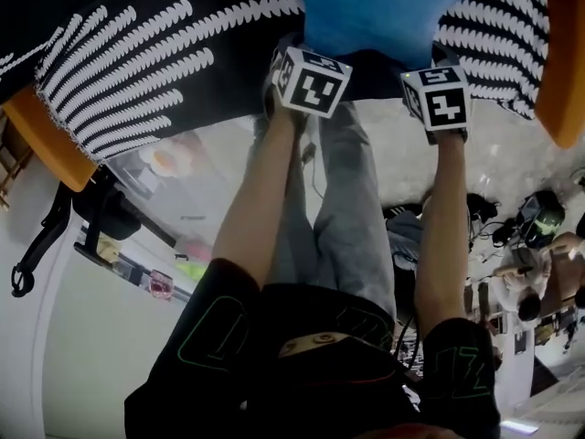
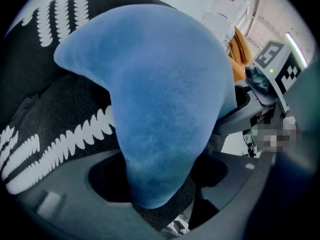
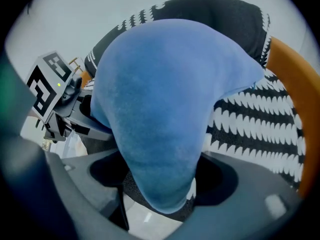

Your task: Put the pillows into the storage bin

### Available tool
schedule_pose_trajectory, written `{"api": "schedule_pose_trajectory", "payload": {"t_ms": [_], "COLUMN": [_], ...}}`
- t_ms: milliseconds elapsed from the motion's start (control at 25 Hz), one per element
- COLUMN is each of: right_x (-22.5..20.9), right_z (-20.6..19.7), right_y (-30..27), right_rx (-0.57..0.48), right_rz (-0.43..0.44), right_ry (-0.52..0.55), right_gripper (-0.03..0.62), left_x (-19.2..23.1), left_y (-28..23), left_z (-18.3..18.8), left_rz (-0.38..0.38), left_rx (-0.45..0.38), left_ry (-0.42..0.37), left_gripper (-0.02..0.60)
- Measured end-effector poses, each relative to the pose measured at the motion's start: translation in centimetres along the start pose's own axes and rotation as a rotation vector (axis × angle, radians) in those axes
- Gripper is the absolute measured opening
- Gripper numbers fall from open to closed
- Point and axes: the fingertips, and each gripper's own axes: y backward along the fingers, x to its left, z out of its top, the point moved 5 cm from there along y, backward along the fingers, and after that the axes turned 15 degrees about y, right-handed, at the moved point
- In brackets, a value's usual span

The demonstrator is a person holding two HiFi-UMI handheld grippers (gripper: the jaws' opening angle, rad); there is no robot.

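Observation:
A blue plush pillow point(image 1: 393, 12) lies over the black storage bin with white scallop print point(image 1: 137, 62) and orange rim point(image 1: 41, 126). My left gripper point(image 1: 303, 60) and right gripper point(image 1: 437, 73) point steeply down at the pillow's near edge, marker cubes toward me. In the left gripper view a corner of the pillow point(image 2: 160, 94) hangs between the wide jaws of the left gripper point(image 2: 155, 184), with dark gaps at both sides. The right gripper view shows the same: another corner of the pillow point(image 3: 160, 94) sits loose between the spread jaws of the right gripper point(image 3: 160, 184). Bin fabric point(image 3: 255, 124) lies behind.
My legs and a pale floor fill the middle of the head view. A black bag point(image 1: 110, 208) sits at left, with small items and a pink cup point(image 1: 160, 283) near it. Seated people and cables point(image 1: 535, 245) are at the right.

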Motion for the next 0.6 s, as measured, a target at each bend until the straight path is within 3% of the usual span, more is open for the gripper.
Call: {"api": "schedule_pose_trajectory", "payload": {"t_ms": [120,320,480,600], "right_x": [-0.4,-0.1,0.5,2.9], "right_z": [0.2,1.1,0.4,1.8], "right_y": [0.1,2.0,4.2,4.7], "right_rx": [-0.026,-0.064,-0.086,-0.103], "right_rz": [-0.03,-0.102,-0.137,-0.136], "right_ry": [-0.016,-0.009,0.042,0.097], "right_gripper": [0.366,0.26,0.212,0.205], "left_x": [-0.3,-1.1,-3.2,-1.9], "left_y": [-0.4,1.6,3.3,5.3], "left_z": [0.8,1.6,1.1,-0.3], "left_rz": [-0.019,0.004,0.035,0.058], "left_rx": [0.008,-0.084,-0.144,-0.171], "left_ry": [-0.01,-0.051,-0.068,-0.04], "left_gripper": [0.281,0.194,0.175,0.173]}}
